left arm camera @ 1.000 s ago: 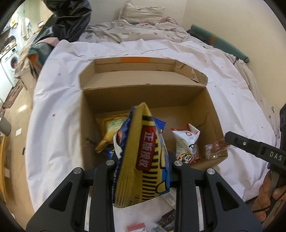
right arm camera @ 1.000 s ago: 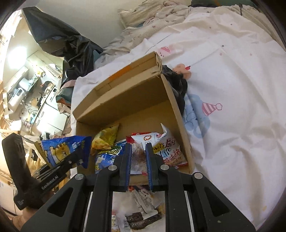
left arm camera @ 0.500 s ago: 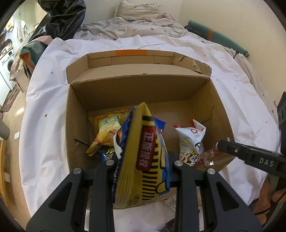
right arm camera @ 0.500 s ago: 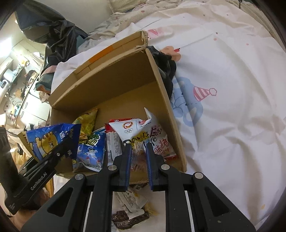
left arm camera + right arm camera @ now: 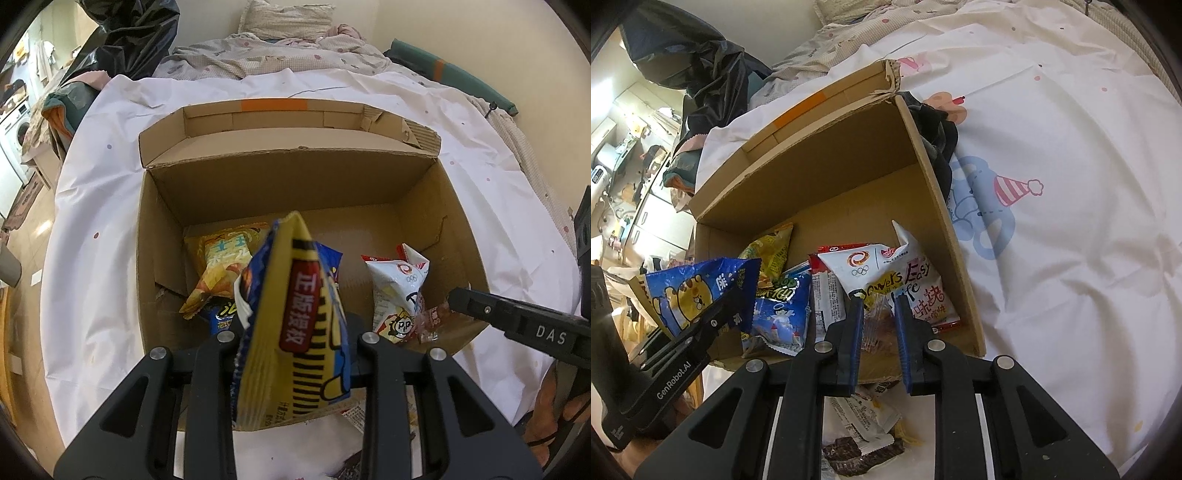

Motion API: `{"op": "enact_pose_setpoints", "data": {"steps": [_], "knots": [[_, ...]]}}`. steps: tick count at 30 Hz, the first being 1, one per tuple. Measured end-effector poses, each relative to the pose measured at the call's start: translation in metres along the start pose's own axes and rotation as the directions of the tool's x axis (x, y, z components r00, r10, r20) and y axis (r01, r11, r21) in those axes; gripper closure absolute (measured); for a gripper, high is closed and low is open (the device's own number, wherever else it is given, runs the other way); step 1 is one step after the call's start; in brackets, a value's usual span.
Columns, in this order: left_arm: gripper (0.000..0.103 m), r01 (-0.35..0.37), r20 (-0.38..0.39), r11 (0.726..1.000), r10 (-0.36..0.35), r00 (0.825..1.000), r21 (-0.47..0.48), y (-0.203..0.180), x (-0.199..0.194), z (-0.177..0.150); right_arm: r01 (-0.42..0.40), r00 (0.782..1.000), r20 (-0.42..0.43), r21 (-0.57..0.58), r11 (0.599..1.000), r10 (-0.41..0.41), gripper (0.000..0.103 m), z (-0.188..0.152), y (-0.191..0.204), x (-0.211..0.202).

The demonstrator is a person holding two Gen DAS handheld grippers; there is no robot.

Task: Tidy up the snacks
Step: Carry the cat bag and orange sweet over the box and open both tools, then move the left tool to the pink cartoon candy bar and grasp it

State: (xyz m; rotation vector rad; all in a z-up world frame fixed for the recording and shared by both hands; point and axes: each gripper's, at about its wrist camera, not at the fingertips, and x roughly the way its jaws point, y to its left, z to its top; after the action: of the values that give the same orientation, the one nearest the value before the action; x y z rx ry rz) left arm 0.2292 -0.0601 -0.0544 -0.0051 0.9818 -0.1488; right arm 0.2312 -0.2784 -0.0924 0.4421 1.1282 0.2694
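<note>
Yellow-and-blue snack bag [image 5: 295, 325] is held in the left tool [image 5: 295, 339] above the near edge of the cardboard box [image 5: 458, 236] on the bed; jaws are opening, bag still between them. Bag is judged light, soft, crinkly and slippery, contents probably crushable; best taken at a sealed end seam. Its long axis stands near upright, top tilted toward the box. Clear small packet [image 5: 877, 325] lies in the box's near right corner between the right tool [image 5: 879, 306] jaws, which are opening; contact cannot be told.
</note>
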Motion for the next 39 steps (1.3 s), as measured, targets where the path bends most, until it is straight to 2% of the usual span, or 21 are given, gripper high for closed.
{"op": "enact_pose_setpoints", "data": {"steps": [2,4,5,6,7,8,9,10,11,12,13,18,23,31,39], "knots": [[0.066,-0.004,0.002,1.0,0.004,1.0,0.003,0.0,-0.001,-0.001,-0.006,1.0,0.005,0.001,1.0,0.006,0.082,0.001,0.001,-0.001],[0.051,-0.005,0.006,1.0,0.005,1.0,0.006,0.0,-0.002,-0.001,-0.012,1.0,0.009,0.0,1.0,0.012,0.082,0.001,0.001,-0.003],[0.049,-0.004,0.01,1.0,0.004,1.0,0.01,-0.001,-0.003,-0.001,-0.018,1.0,0.014,0.004,1.0,0.018,0.081,0.002,0.002,-0.004],[0.048,-0.004,0.012,1.0,0.004,1.0,0.014,-0.001,-0.004,-0.002,-0.025,1.0,0.019,0.007,1.0,0.025,0.072,0.002,0.002,-0.005],[0.046,-0.003,0.015,1.0,0.003,1.0,0.019,-0.002,-0.004,-0.001,-0.051,0.998,0.027,0.012,0.999,0.05,0.052,0.003,0.002,-0.007],[0.044,-0.007,0.018,1.0,0.006,1.0,0.023,-0.003,-0.005,-0.001,-0.07,0.997,0.037,0.012,0.997,0.07,0.039,0.004,0.002,-0.009],[0.037,-0.011,0.021,1.0,0.011,1.0,0.021,-0.003,-0.006,-0.001,-0.074,0.995,0.061,0.012,0.997,0.073,0.023,0.004,0.003,-0.013],[0.028,-0.015,0.028,1.0,0.014,1.0,0.013,-0.001,-0.007,-0.001,-0.066,0.994,0.092,0.008,0.998,0.065,0.02,0.004,0.004,-0.017],[0.024,-0.014,0.033,1.0,0.014,0.999,0.007,-0.001,-0.009,0.0,-0.057,0.991,0.123,-0.006,0.998,0.057,0.02,0.004,0.007,-0.023],[0.016,-0.012,0.041,1.0,0.012,0.999,-0.003,0.001,-0.01,0.0,-0.053,0.99,0.133,-0.022,0.998,0.056,0.02,0.005,0.009,-0.025],[0.013,-0.011,0.046,1.0,0.011,0.999,-0.01,0.002,-0.012,0.0,-0.056,0.99,0.131,-0.028,0.998,0.059,0.02,0.005,0.01,-0.026],[0.013,-0.001,0.056,0.999,0.003,0.998,-0.034,0.008,-0.016,0.0,-0.07,0.992,0.107,-0.017,0.997,0.071,0.02,0.007,0.01,-0.023],[0.013,-0.014,0.089,0.999,0.018,0.996,-0.043,0.013,-0.029,-0.004,-0.089,0.989,0.121,-0.012,0.996,0.09,0.019,0.006,0.011,-0.03],[0.013,-0.036,0.125,0.998,0.042,0.991,-0.047,0.02,-0.055,-0.018,-0.09,0.989,0.112,-0.04,0.995,0.094,0.017,-0.009,0.018,-0.04],[0.013,-0.048,0.085,0.994,0.056,0.995,-0.103,0.035,-0.069,-0.044,-0.082,0.991,0.096,-0.092,0.992,0.091,0.013,-0.032,0.026,-0.052]]}}
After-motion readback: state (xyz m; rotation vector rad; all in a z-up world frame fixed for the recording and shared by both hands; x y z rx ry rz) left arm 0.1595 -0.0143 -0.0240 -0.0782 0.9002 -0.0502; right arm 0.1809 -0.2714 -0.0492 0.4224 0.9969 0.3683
